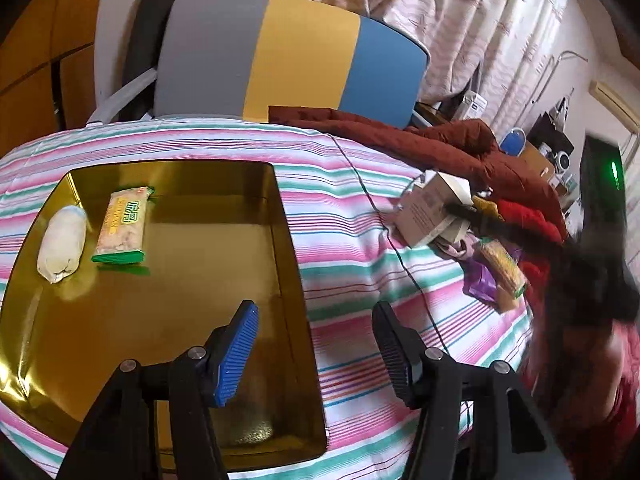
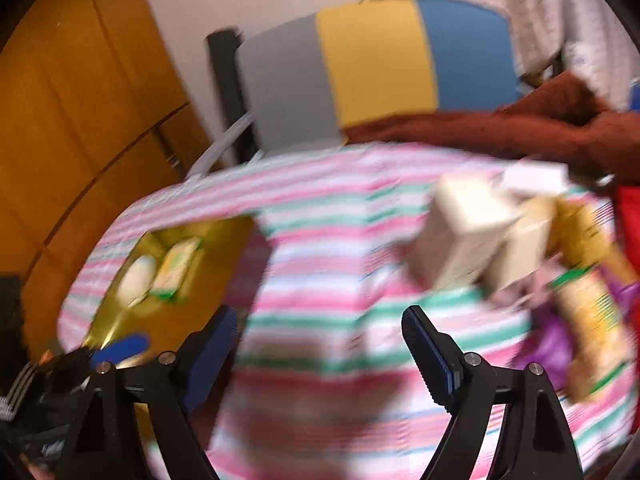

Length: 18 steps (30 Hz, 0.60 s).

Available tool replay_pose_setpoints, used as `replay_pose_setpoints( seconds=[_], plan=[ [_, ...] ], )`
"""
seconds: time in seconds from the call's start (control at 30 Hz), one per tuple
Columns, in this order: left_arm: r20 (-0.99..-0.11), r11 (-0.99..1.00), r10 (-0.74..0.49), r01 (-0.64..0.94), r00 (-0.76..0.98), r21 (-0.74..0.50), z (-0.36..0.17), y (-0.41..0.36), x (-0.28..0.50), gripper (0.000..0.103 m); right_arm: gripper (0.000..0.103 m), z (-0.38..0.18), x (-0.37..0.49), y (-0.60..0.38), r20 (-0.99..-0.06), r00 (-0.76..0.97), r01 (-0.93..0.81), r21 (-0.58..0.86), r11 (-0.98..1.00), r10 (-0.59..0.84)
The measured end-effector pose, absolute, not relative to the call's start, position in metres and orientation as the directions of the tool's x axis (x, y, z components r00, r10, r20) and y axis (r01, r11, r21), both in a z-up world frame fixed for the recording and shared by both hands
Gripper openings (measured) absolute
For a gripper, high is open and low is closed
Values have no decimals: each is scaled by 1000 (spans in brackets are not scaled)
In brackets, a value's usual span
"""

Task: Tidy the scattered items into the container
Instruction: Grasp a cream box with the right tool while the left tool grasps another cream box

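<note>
Hovering over a bed spread with a pink, green and white striped cover (image 1: pixel 352 240), I have both tongs empty. My left tongs (image 1: pixel 316 352) stand apart with nothing between the pads, straddling the near right wall of the shallow gold metal tray (image 1: pixel 296 264) that serves as the container. Two things lie inside it at the far left: a white cloth-like roll (image 1: pixel 62 244) and, just beside it, a flat snack bar in a clear wrapper with green ends (image 1: pixel 122 226).

My right tongs (image 2: pixel 320 352) are also apart and empty, above bare striped cover; that view is smeared with blur. What is left to tidy lies ahead and to the right of them: a pale cardboard box (image 2: pixel 460 236) tipped on its side, a second beige box (image 2: pixel 520 248) touching it, and a long yellow snack bar with green-edged wrapper (image 2: pixel 596 312) lying on a crumpled purple wrapper (image 2: pixel 548 340). The bar's long axis runs away from me, slanting slightly left at the far end, so I judge the pads should close across its narrow width.

From the left view the same pile (image 1: pixel 500 276) sits well apart from the tray, against a heap of red and maroon clothing (image 1: pixel 460 148). My right hand is plainly nearer, so the pick is its job, with the tray off to its left.
</note>
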<state>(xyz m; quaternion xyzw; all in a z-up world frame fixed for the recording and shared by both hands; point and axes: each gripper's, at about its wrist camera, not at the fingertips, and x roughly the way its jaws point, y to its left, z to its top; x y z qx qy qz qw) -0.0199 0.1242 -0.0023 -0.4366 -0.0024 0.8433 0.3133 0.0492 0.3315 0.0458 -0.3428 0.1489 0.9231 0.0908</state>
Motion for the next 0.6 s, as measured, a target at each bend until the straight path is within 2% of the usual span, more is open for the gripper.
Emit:
replay_pose_setpoints(
  seconds=[0.1,0.2,0.4,0.5,0.6],
  plan=[
    [-739,-799,531,-536,-415,-274,-3,128,-16,60,85,61,38,367,-623,-766,-338,179,-924,160],
    [-741,-795,536,-536,-404,-283,-2,130,-13,60,79,63,17,396,-646,-730,-395,130,-909,224],
    [-738,-792,536,-547,-409,-272,3,133,-11,60,68,39,-9,423,-729,-679,-366,231,-901,90],
    [-737,-793,538,-541,-409,-279,4,134,-12,60,67,29,1,399,-737,-675,-281,213,-936,35],
    [-734,-793,545,-533,-404,-295,4,134,-14,60,67,22,24,372,-733,-678,-191,255,-948,-60]
  ],
)
